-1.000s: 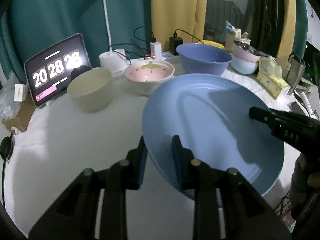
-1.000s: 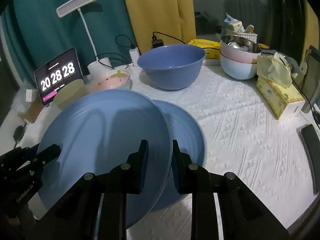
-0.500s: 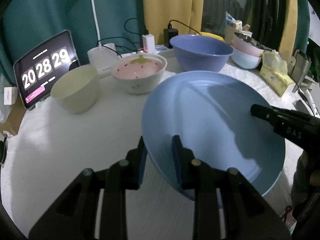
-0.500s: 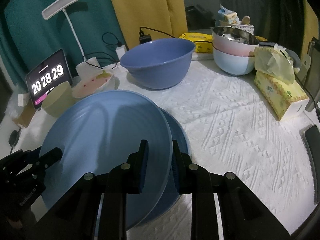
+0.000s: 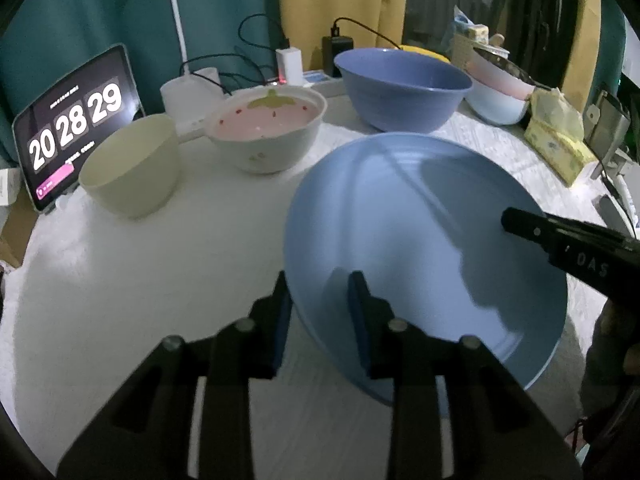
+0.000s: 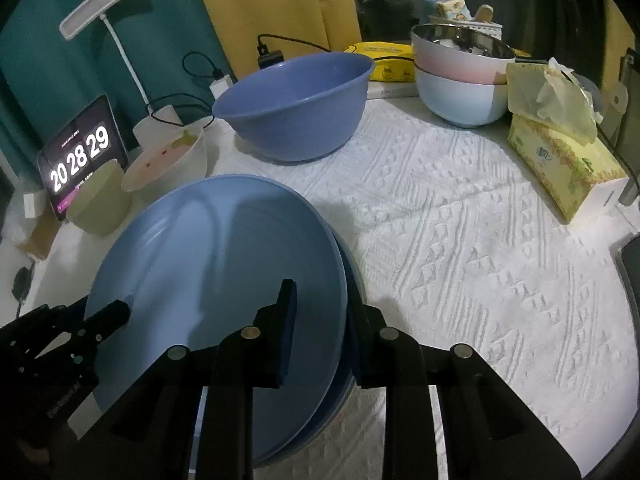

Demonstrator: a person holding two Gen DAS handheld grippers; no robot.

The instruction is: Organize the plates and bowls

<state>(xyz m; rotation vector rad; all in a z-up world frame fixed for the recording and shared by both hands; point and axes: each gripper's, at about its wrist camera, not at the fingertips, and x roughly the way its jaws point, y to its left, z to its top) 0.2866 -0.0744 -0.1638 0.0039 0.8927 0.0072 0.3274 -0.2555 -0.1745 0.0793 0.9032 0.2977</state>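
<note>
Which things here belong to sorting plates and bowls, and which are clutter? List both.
Job: top blue plate, plate beneath it, blue bowl, strawberry bowl, cream bowl, stacked bowls.
Clutter: tablet clock, lamp, tissue box, chargers.

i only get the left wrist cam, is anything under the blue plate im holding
Observer: Yes. A second blue plate lies on the cloth right beneath the held plate; only its right edge shows.
Operator: how is the right gripper sitting on it
Observer: The right gripper straddles the near rim, one finger over the plate's face, the other outside the rim.
Operator: whats that white pole behind the tablet
Observer: A desk lamp, with a flat white head.
</note>
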